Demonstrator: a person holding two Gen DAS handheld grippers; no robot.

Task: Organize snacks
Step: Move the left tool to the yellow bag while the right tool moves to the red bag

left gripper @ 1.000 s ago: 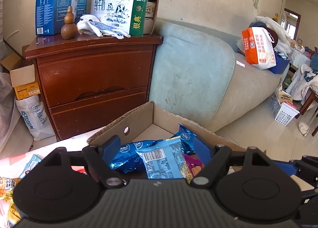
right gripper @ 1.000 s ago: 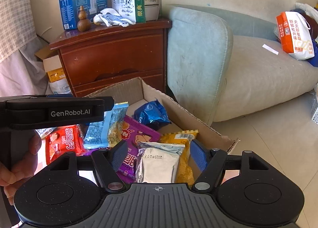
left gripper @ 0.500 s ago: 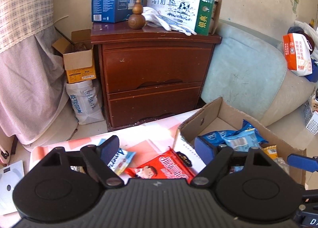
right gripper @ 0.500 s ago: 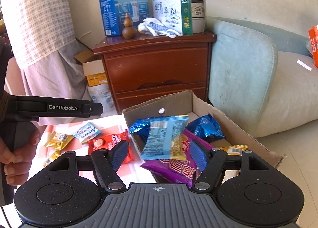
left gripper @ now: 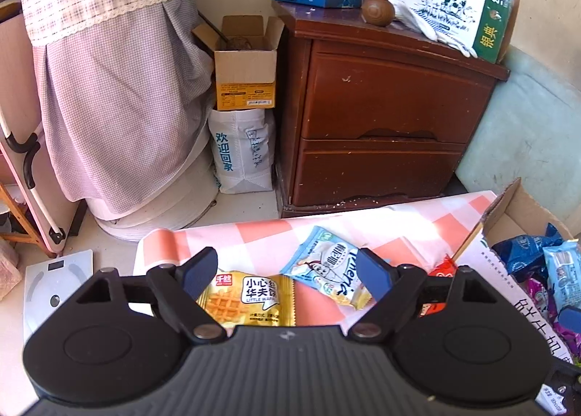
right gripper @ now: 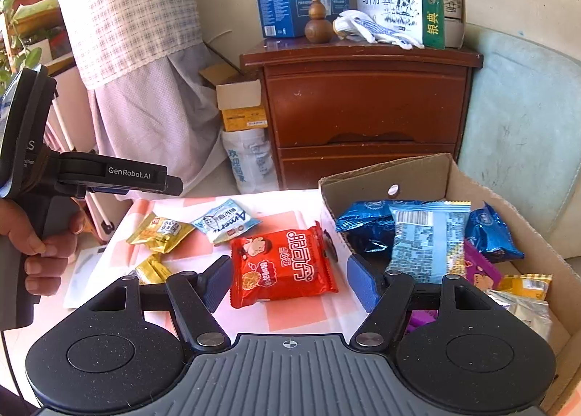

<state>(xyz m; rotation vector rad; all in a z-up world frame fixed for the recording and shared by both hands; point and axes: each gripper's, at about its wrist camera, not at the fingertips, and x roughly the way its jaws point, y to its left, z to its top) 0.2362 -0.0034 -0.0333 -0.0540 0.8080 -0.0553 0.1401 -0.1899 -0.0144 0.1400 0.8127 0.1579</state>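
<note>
Fingers [right gripper: 218, 283] apart, empty | red snack packet [right gripper: 283, 263] flat, sealed

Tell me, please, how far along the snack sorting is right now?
Well underway. Several packets already lie in the cardboard box, including a light blue one. Nothing is in hand: the left hand-held gripper and right hand-held gripper both stand open. Left on the checked cloth: the red packet, the white-blue packet and the yellow waffle packets.
</note>
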